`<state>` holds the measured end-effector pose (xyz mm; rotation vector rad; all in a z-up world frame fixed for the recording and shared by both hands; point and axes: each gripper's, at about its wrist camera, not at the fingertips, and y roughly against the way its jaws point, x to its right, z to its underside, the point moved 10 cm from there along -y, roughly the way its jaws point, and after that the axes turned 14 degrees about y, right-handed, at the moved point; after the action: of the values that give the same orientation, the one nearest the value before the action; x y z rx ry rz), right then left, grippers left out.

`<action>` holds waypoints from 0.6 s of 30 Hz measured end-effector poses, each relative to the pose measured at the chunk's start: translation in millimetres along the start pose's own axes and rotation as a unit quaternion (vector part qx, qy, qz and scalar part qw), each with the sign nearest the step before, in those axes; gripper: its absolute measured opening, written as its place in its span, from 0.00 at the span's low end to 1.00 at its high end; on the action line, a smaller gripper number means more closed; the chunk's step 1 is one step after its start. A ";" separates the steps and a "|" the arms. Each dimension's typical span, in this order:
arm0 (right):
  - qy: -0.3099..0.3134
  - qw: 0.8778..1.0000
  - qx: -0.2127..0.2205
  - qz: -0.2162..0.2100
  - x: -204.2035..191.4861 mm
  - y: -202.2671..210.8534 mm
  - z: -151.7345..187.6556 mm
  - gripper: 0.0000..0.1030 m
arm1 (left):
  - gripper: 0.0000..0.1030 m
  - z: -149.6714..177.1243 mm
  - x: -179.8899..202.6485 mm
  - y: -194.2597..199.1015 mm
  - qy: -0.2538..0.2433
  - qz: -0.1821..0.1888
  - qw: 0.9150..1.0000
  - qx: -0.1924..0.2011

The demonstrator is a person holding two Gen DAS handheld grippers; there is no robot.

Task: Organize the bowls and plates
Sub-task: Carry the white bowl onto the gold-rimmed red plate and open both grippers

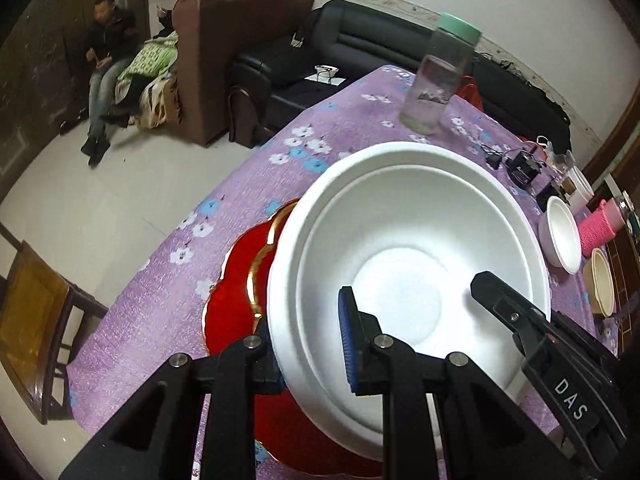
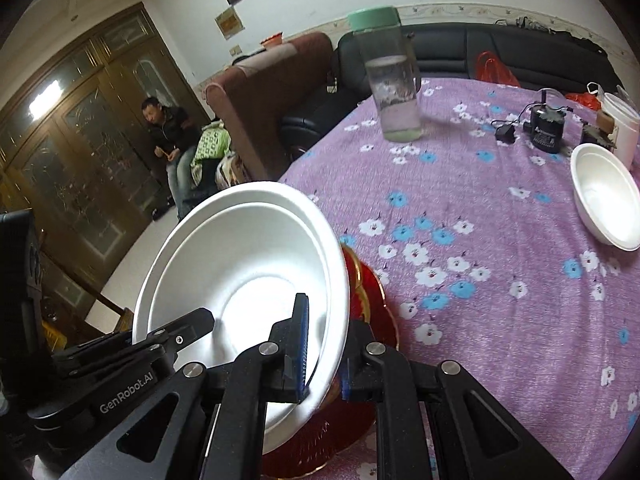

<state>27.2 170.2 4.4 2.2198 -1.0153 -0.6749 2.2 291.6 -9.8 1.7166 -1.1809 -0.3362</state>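
Observation:
A large white bowl (image 1: 404, 240), with a second one nested inside, is held tilted over a red gold-rimmed plate (image 1: 236, 280) on the purple floral tablecloth. My left gripper (image 1: 312, 356) is shut on the bowl's near left rim, one pad inside and one outside. My right gripper (image 2: 324, 360) is shut on the rim of the same bowl (image 2: 240, 264) at its right side, above the red plate (image 2: 372, 308). Each gripper's finger shows inside the bowl in the other's view. A smaller white bowl (image 2: 608, 204) sits at the right; it also shows in the left wrist view (image 1: 560, 240).
A clear bottle with a green lid (image 2: 392, 80) stands at the table's far side. A black device with cables (image 2: 544, 128), white cups (image 2: 620, 128), a pink knitted cup (image 1: 600, 228) and a beige bowl (image 1: 600, 284) crowd the right end. A wooden chair (image 1: 32, 328) stands left of the table.

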 end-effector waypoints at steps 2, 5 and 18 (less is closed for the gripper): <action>-0.001 1.000 -0.004 -0.004 -0.5 -4.1 1.5 0.13 | 0.25 -0.4 -1.6 -0.9 0.009 0.010 1.000 -0.004; -0.001 1.000 -0.006 -0.005 -4.3 -5.9 3.9 0.13 | 0.41 0.3 -0.3 3.8 0.015 0.033 0.999 -0.010; 0.026 0.999 0.013 0.033 -4.2 -2.1 1.7 0.15 | 0.72 -9.1 -11.6 62.0 0.048 0.054 0.995 0.065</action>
<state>24.7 174.1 2.5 2.2036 -1.0710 -0.5748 -31.6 303.8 42.8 1.7527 -1.2427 -0.1119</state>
